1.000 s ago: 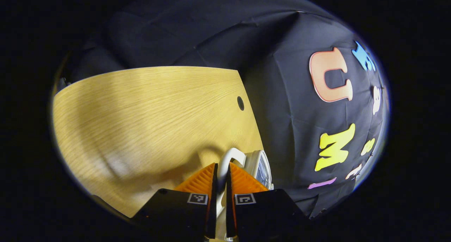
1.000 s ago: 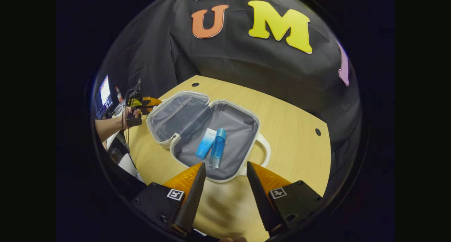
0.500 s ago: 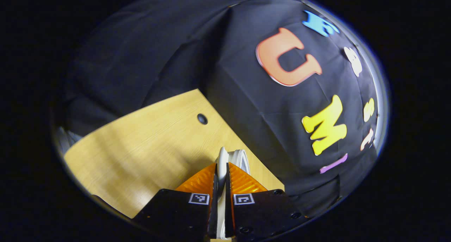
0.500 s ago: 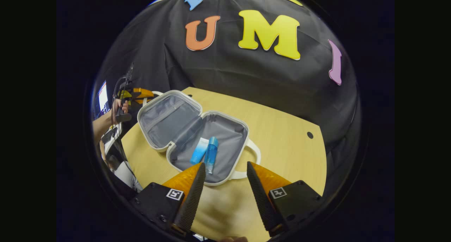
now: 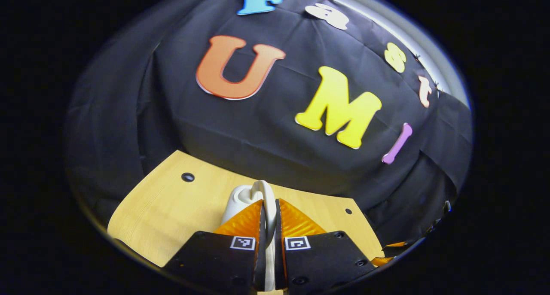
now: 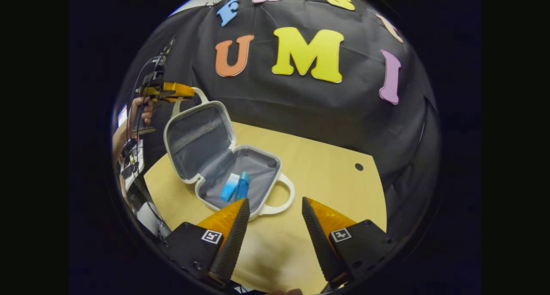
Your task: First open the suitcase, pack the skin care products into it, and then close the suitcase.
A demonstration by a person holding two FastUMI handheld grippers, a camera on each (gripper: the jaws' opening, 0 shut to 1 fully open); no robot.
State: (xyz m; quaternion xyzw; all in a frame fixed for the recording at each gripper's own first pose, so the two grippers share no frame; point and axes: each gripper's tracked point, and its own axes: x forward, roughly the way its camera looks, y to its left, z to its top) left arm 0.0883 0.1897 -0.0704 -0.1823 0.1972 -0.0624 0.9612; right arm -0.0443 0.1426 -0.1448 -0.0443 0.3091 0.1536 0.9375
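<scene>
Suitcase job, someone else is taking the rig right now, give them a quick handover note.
Left tool: shut on the lid handle, holding the suitcase lid raised, roughly upright.
Right tool: open, empty, hovering over the table just in front of the suitcase base.
Inside the base: a blue bottle and a blue-and-white tube, lying side by side.
Done: suitcase opened, two products packed.
Left: swing the lid down onto the base and close it.
</scene>
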